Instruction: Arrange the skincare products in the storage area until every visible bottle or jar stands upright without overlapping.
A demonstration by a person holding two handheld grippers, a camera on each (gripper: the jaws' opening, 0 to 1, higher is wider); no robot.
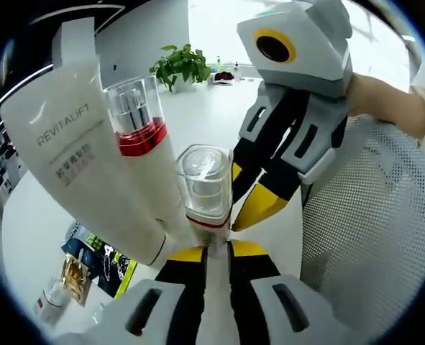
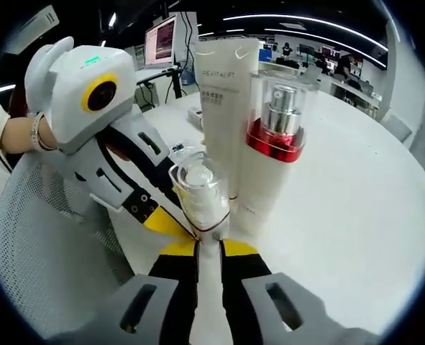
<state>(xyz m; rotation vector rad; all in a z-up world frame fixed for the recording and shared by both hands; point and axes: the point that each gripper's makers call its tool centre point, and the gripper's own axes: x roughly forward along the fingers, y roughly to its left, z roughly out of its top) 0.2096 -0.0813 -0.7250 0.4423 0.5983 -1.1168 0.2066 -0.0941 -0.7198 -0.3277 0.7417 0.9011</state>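
White tube point(image 1: 90, 154) leans against a red-collared pump bottle point(image 1: 136, 118) on the table point(image 1: 219, 108). Beside that bottle, both grippers point(image 1: 217, 248) point(image 2: 208, 244) pinch a small clear-capped bottle point(image 1: 205, 183), apparently steadying it upright.

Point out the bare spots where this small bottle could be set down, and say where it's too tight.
Bare white table lies right of the red-collared pump bottle in the right gripper view, out to the edge. Crowded: the clear-capped small bottle, both grippers closed on it, the white tube behind, the mesh basket alongside.
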